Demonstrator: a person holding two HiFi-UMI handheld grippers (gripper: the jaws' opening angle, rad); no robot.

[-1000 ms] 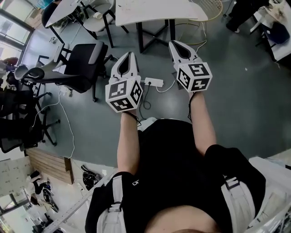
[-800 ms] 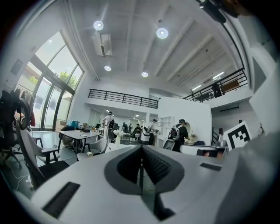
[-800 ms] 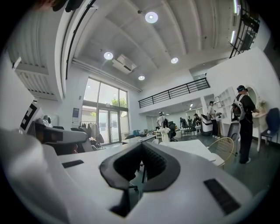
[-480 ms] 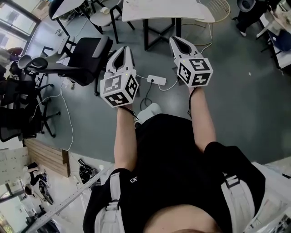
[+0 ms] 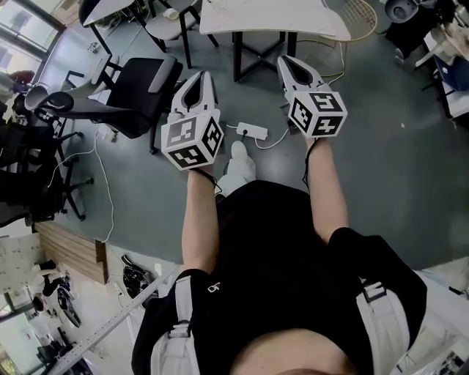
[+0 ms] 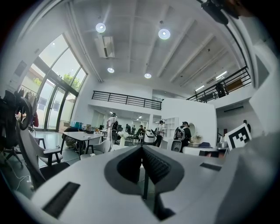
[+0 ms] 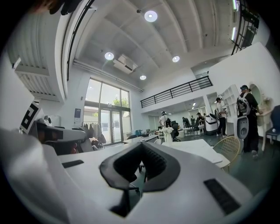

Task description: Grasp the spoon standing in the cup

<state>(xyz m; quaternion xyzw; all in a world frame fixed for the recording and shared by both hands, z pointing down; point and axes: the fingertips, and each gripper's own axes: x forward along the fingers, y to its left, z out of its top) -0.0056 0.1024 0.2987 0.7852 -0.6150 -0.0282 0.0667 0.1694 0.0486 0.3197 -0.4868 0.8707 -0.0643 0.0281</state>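
No cup or spoon shows in any view. In the head view my left gripper (image 5: pixel 201 76) and my right gripper (image 5: pixel 287 63) are held side by side at arm's length over the grey floor, pointing towards a white table (image 5: pixel 271 18). Both are shut with nothing between the jaws. In the left gripper view the left gripper (image 6: pixel 141 148) has its dark pads pressed together, and beyond it lies a large hall. The right gripper (image 7: pixel 141 145) looks the same in its own view, with the white table (image 7: pixel 197 148) beyond it.
A black office chair (image 5: pixel 139 95) stands left of the left gripper. A white power strip (image 5: pixel 251 132) and its cables lie on the floor between the grippers, near the person's shoe (image 5: pixel 238 157). More chairs (image 5: pixel 29 176) crowd the left edge. Several people stand far across the hall (image 6: pixel 159 131).
The view has moved forward towards the white table. The person's shoe has stepped into sight between the arms. Both grippers stay shut and level.
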